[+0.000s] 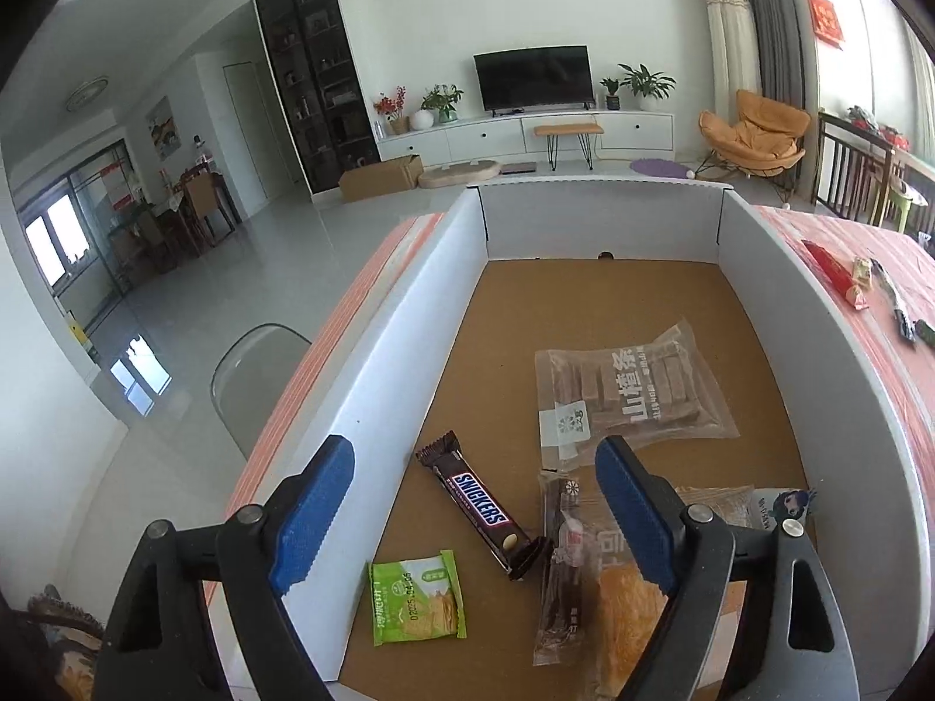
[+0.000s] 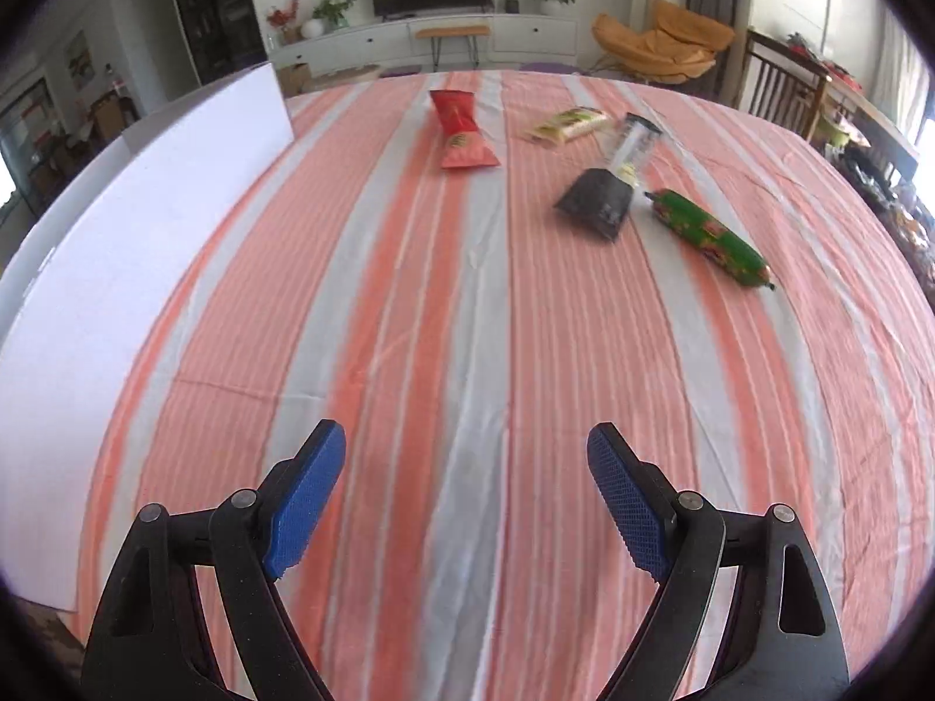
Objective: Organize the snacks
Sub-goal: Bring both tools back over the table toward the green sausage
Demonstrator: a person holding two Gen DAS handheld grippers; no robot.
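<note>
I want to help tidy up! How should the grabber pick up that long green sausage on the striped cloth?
Grip the green sausage around its middle, coming from above with the jaws across its narrow width. It lies flat and slanted on the tablecloth, so turn the open right gripper to match. The black packet sits near its upper end, so the middle probably gives more room.

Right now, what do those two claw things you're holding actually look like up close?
Both look alike. The left gripper and the right gripper each have two black, angular plastic arms with triangular cut-outs, joined by round silver pivot pins. Each arm ends in a blue finger pad with a fine ribbed or dimpled texture. No cables, labels, hands or sleeves show in either view.
</note>
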